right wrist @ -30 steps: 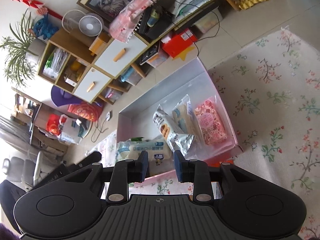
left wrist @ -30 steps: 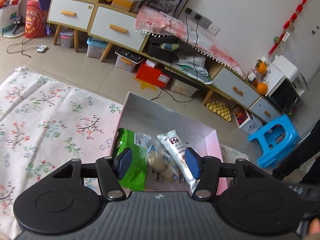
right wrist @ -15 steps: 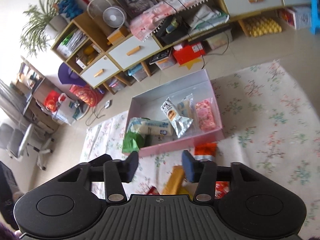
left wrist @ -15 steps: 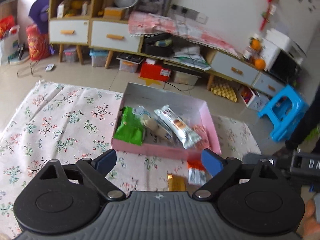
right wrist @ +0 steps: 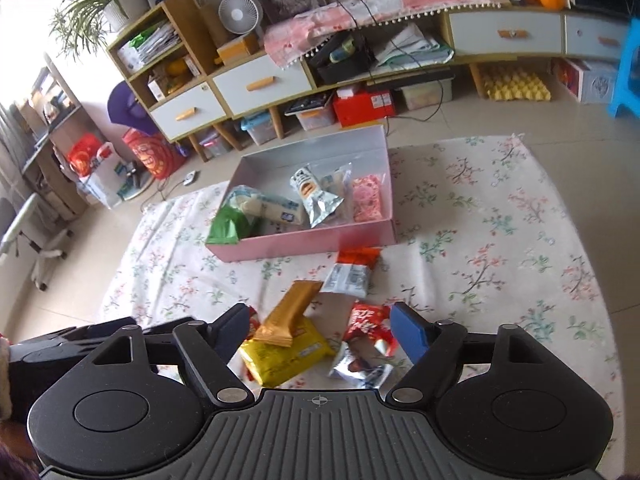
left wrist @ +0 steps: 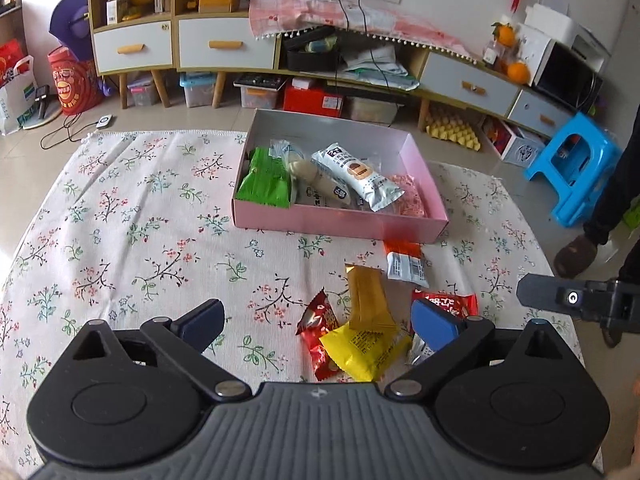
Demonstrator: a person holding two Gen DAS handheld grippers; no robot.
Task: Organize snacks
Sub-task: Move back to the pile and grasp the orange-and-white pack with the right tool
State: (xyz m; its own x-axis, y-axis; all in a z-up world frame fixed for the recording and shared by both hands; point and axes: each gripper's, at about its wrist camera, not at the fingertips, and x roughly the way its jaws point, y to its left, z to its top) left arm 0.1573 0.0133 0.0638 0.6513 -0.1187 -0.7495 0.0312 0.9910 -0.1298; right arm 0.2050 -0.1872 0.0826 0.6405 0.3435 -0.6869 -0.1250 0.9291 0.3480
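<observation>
Floral cloth (left wrist: 120, 220): both grippers, left (left wrist: 318, 322) and right (right wrist: 318, 330), spread, empty; next probably grab yellow packet (right wrist: 286, 354) for pink box (left wrist: 340, 222).

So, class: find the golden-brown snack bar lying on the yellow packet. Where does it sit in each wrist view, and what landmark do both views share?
Left wrist view: golden-brown snack bar lower centre-right, between the open fingers.
Right wrist view: same bar lower centre, tilted.
Shared landmark: pink box just beyond it.
</observation>
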